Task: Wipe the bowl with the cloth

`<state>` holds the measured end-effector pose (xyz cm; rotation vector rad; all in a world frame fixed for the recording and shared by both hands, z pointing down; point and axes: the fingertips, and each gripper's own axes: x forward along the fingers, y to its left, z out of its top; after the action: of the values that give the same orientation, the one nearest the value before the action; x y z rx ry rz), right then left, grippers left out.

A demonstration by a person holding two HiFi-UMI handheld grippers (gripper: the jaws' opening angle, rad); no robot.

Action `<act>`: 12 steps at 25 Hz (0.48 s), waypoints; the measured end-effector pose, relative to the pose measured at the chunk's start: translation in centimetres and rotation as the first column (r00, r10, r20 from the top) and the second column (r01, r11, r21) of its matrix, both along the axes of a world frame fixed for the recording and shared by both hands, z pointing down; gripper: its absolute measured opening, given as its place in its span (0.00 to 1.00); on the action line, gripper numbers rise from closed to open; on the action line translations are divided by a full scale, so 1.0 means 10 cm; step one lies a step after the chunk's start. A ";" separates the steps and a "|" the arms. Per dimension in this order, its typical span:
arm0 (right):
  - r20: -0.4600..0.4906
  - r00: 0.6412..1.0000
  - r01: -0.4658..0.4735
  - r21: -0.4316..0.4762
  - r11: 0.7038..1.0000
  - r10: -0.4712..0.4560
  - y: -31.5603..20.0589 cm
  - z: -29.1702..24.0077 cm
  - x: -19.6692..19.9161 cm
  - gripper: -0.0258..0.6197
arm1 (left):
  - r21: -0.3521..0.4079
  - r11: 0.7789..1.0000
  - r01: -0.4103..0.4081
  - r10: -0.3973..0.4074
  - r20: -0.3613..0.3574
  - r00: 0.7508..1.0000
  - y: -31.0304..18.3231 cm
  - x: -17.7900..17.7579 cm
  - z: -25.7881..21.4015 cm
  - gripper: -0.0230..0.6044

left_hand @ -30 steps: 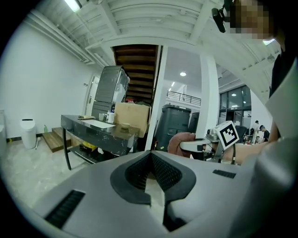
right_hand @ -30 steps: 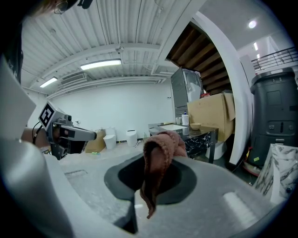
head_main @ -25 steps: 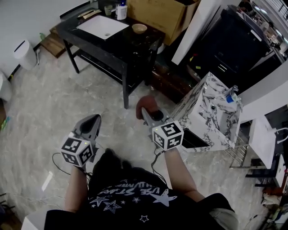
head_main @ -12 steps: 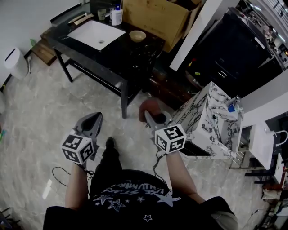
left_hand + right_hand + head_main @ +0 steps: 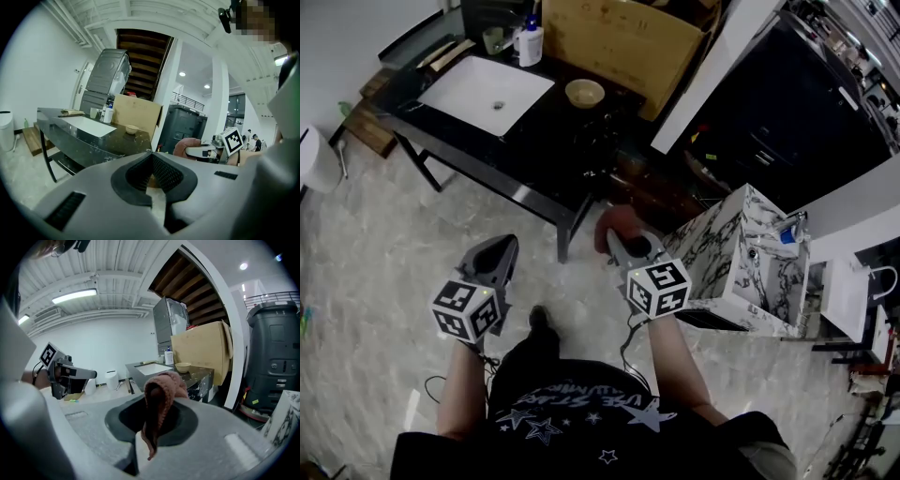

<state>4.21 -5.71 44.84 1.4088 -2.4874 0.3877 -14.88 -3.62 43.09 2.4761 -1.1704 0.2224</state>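
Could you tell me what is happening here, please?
A person holds a gripper in each hand. The right gripper is clamped on a reddish-brown cloth; the left gripper is shut and empty. The bowl sits untouched on the black table ahead; wiping has not started.

Open pale marbled floor (image 5: 384, 234) lies ahead of the left tongs (image 5: 501, 248) and the right tongs (image 5: 619, 242), up to the near edge of the black stone surface (image 5: 553, 141). On the surface, bare top surrounds the small beige bowl (image 5: 584, 92) on its near side. The white rectangular basin (image 5: 486, 94) lies to the bowl's left, and the big brown cardboard box (image 5: 619, 42) stands close behind it. A white marble-veined cabinet (image 5: 741, 253) crowds the right tongs' right side.
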 end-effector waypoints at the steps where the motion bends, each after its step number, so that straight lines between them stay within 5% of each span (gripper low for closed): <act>1: -0.002 1.000 -0.009 -0.002 1.000 0.009 -0.08 0.00 -0.04 0.11 | -0.006 1.000 -0.008 0.008 -0.001 1.000 -0.09 -0.04 0.01 0.05; 12: 0.007 0.987 -0.158 -0.026 0.987 0.158 -0.77 0.04 -0.18 0.11 | -0.069 0.993 -0.097 0.094 -0.042 0.995 -1.10 -0.34 0.18 0.05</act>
<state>2.46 -13.41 45.21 1.6022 -2.3761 0.4564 -18.33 -14.57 44.91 2.4658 -1.0118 0.2374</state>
